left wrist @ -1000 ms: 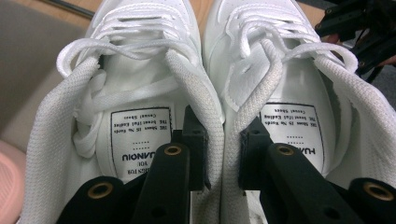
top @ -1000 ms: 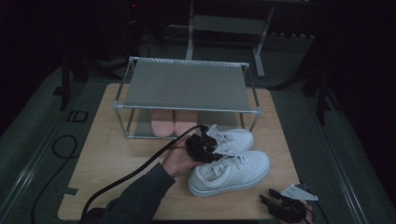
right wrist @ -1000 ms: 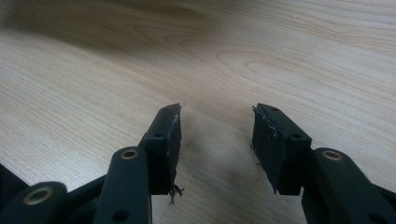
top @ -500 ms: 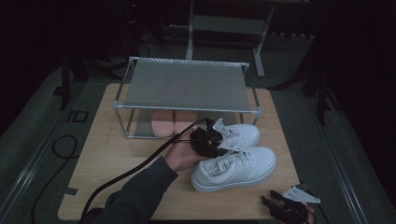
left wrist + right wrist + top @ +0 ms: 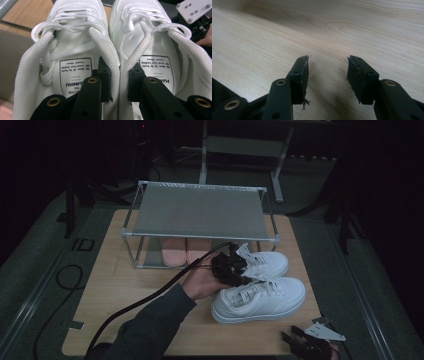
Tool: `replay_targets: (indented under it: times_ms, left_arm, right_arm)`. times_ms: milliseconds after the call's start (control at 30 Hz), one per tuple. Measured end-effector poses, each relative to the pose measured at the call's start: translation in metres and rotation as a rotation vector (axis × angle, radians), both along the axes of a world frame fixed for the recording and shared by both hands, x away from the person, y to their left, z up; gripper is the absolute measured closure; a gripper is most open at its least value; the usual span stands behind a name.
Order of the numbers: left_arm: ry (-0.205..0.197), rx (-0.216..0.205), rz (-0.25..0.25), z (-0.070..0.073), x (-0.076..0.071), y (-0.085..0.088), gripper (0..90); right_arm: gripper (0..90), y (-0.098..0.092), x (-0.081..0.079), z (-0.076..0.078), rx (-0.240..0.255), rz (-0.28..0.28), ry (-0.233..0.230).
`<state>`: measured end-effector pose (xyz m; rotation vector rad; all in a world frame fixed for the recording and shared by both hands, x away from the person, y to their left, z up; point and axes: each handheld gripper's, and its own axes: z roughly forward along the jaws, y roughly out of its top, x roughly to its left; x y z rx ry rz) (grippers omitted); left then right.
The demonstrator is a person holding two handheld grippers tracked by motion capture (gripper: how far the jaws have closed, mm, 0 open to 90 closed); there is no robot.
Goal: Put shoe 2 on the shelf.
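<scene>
Two sneakers (image 5: 257, 287) sit side by side before the rack (image 5: 197, 212).

left hand-held gripper (image 5: 234, 268) clamped (right (image 5: 328, 72) open)

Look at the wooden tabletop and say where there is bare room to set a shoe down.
The grey mesh top shelf of the metal rack is bare. So is the light wooden tabletop left of the sleeve, in front of the rack. Under the shelf, pink shoes fill the left half. It is crowded right of centre: the left gripper pinches both white lace-up sneakers together.
</scene>
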<state>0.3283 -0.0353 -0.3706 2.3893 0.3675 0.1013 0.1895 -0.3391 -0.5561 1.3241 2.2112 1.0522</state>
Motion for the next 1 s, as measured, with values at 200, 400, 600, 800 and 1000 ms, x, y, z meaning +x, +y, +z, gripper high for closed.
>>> replay_targets:
  times_ms: [200,400,600,800,1000]
  left_arm:
    - [-0.015,0.006,-0.017,0.005,0.001,-0.008,77.5]
    - [-0.018,0.008,-0.048,0.013,0.000,-0.017,77.5]
    - [-0.029,-0.014,-0.058,0.024,0.001,-0.026,77.5]
    - [-0.047,-0.029,-0.075,0.036,0.001,-0.034,77.4]
    - [-0.051,-0.051,-0.080,0.047,0.003,-0.043,77.4]
  right_arm:
    - [51.0,0.000,0.000,0.000,0.001,0.001,-0.002]
    - [51.0,0.000,0.000,0.000,0.000,0.002,-0.001]
    - [51.0,0.000,0.000,0.000,-0.001,0.001,-0.002]
    - [51.0,0.000,-0.001,0.000,0.000,0.002,-0.002]
    - [51.0,0.000,-0.001,0.000,0.000,0.002,-0.002]
